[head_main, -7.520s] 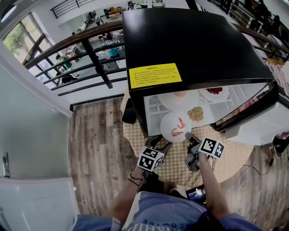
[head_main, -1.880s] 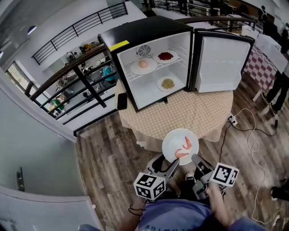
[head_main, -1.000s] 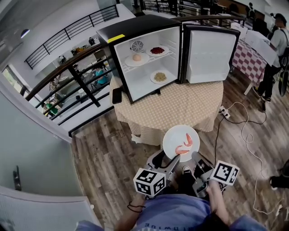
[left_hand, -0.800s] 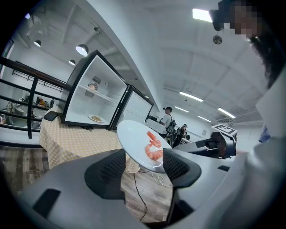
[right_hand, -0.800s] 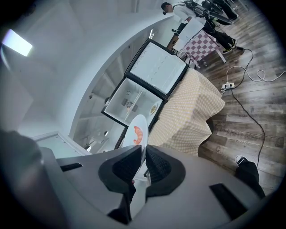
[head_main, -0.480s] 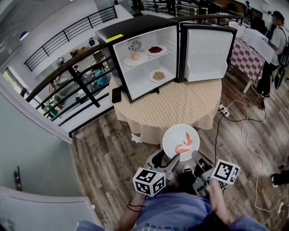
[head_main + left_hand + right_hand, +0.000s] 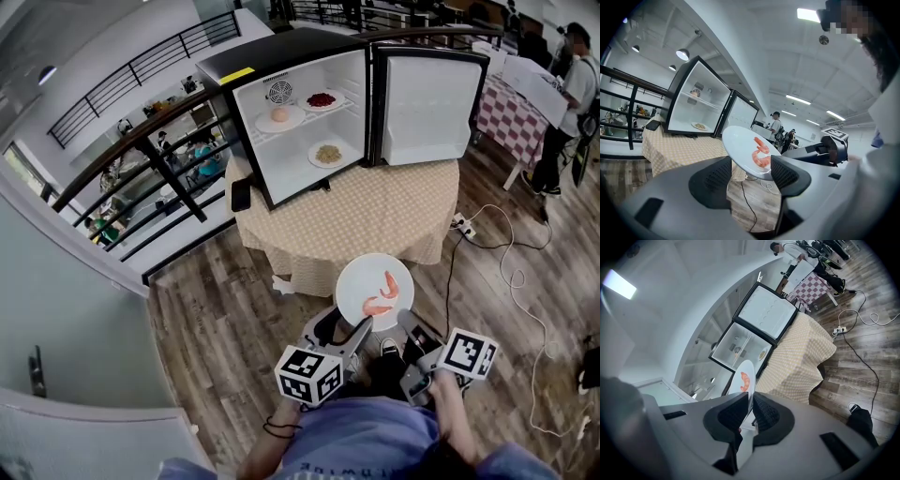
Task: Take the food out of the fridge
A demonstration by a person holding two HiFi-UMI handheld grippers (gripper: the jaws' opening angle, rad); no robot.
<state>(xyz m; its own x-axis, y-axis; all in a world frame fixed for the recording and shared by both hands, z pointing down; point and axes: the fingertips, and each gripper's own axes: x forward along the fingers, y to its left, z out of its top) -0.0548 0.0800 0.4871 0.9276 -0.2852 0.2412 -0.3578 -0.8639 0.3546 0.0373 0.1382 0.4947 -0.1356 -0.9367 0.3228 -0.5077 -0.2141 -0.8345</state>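
A white plate (image 7: 367,279) with pink shrimp (image 7: 384,294) hangs over the wooden floor, away from the table. My right gripper (image 7: 405,324) is shut on the plate's near right rim; the right gripper view shows the plate (image 7: 746,373) edge-on between the pads. My left gripper (image 7: 349,330) is open at the near left rim, and the plate (image 7: 740,143) sits just beyond its spread fingers (image 7: 715,180). The black fridge (image 7: 281,56) stands open on the table (image 7: 375,220). Inside are three plates: one with red food (image 7: 322,99), one with a pale bun (image 7: 279,116), one with grains (image 7: 328,153).
The fridge door (image 7: 422,84) swings out to the right. A black phone (image 7: 241,195) lies on the beige checked cloth left of the fridge. A cable and power strip (image 7: 466,225) lie on the floor at right. A railing (image 7: 141,141) runs behind; a person (image 7: 574,70) stands far right.
Since the oldest frame I have backed away from the fridge with the shrimp plate. Over the last second the plate and both grippers have stayed where they were.
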